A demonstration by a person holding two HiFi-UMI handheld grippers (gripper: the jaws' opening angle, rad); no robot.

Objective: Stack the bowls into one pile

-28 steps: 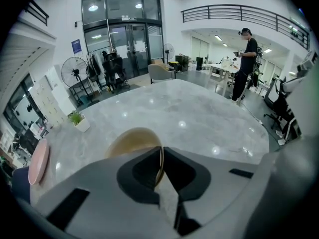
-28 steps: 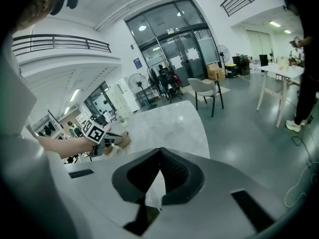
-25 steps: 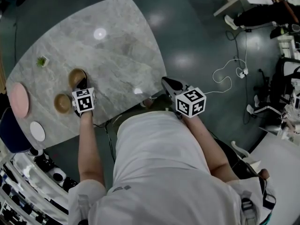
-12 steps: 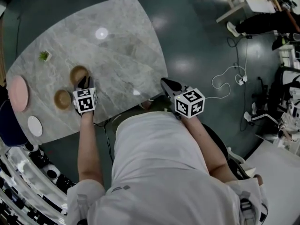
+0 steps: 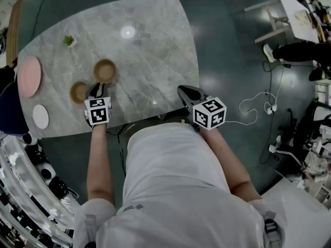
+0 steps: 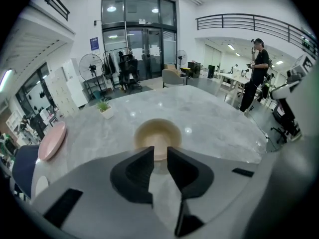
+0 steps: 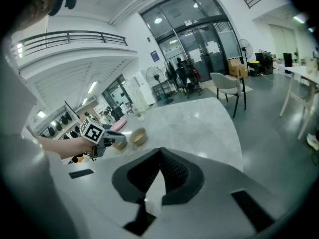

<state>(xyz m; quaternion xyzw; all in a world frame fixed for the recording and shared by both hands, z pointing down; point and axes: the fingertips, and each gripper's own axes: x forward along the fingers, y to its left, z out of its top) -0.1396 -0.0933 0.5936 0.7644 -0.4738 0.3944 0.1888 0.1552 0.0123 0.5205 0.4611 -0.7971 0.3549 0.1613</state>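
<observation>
Two brown bowls are pictured apart and unstacked on the grey marble surface in the head view. The first bowl is seen left of centre, and the second bowl just below and to its left. The left gripper is held just below the first bowl and close beside the second; contact with either cannot be made out. In the left gripper view its jaws are shown parted by a narrow gap, having just been opening. Nothing is caught between them, and the first bowl is seen just beyond the tips. The right gripper is held at the surface's lower right edge, well apart from both bowls. In the right gripper view its jaws are shown closed tip to tip on nothing. A pink plate and a white plate are laid along the left edge. A small potted plant is set at the upper left.
</observation>
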